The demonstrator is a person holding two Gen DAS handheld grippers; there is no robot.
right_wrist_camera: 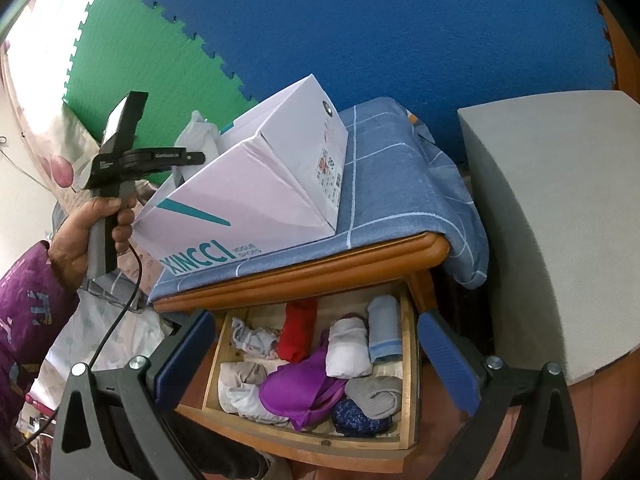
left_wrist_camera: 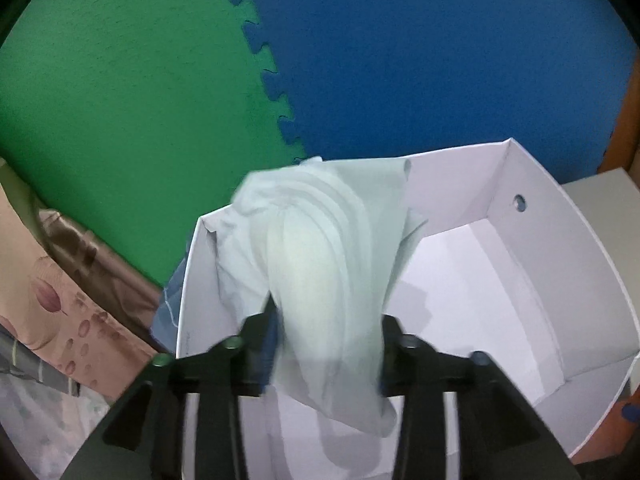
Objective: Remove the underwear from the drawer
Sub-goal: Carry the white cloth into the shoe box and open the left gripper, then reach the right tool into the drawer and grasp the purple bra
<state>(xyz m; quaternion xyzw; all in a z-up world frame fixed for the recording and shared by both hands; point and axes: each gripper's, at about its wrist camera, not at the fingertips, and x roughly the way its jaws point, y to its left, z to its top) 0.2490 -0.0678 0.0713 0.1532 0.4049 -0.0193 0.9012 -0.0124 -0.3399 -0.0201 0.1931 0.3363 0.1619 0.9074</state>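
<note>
A pale mint piece of underwear [left_wrist_camera: 320,216] hangs over the far left rim of the white shoe box [left_wrist_camera: 560,280] and trails down between the fingers of my left gripper [left_wrist_camera: 328,312]. The jaws stand apart and the cloth looks loose and blurred between them. In the right wrist view a hand [right_wrist_camera: 92,232] holds that left gripper [right_wrist_camera: 192,157] at the box [right_wrist_camera: 260,184], with the underwear [right_wrist_camera: 198,132] showing behind it. My right gripper [right_wrist_camera: 318,356] is open and holds nothing, above the open wooden drawer [right_wrist_camera: 408,360], which holds several folded garments.
The box sits on a blue checked cloth [right_wrist_camera: 392,168] covering the wooden nightstand. A grey panel [right_wrist_camera: 560,220] stands to the right. Green and blue foam mats [left_wrist_camera: 400,60] line the wall. Floral fabric [left_wrist_camera: 60,300] lies to the left, and a black cable [right_wrist_camera: 116,320] hangs from the left gripper.
</note>
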